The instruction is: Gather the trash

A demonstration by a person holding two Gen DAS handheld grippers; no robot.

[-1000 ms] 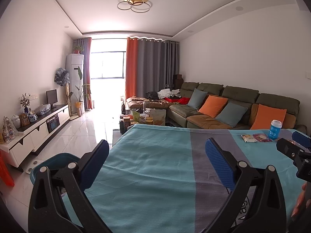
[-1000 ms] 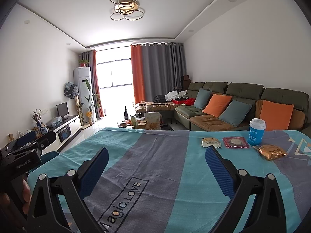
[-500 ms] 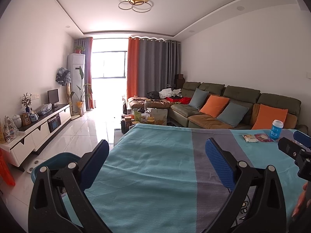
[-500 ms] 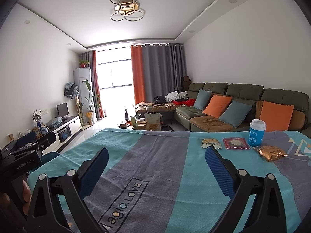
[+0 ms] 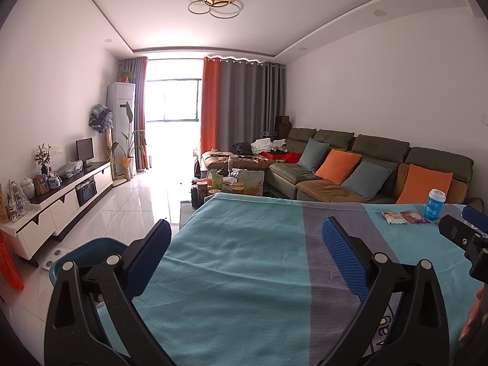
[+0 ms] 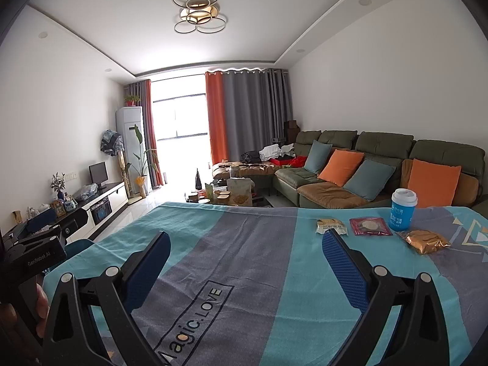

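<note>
While spread, right gripper [image 6: 246,262] fingers [image 6: 341,262], wrappers [image 6: 332,227] beyond

Daylight is pouring in from the window [image 5: 172,100] far ahead of me, blowing it out to pure white and washing glare across the glossy floor tiles [image 5: 134,201]. The ceiling lamp [image 6: 198,12] is looking unlit. The room is reading evenly bright, with soft shadows. My fisheye lenses are bending walls and ceiling lines, and dark vignetting is creeping into every corner. Focus is staying sharp.
</note>
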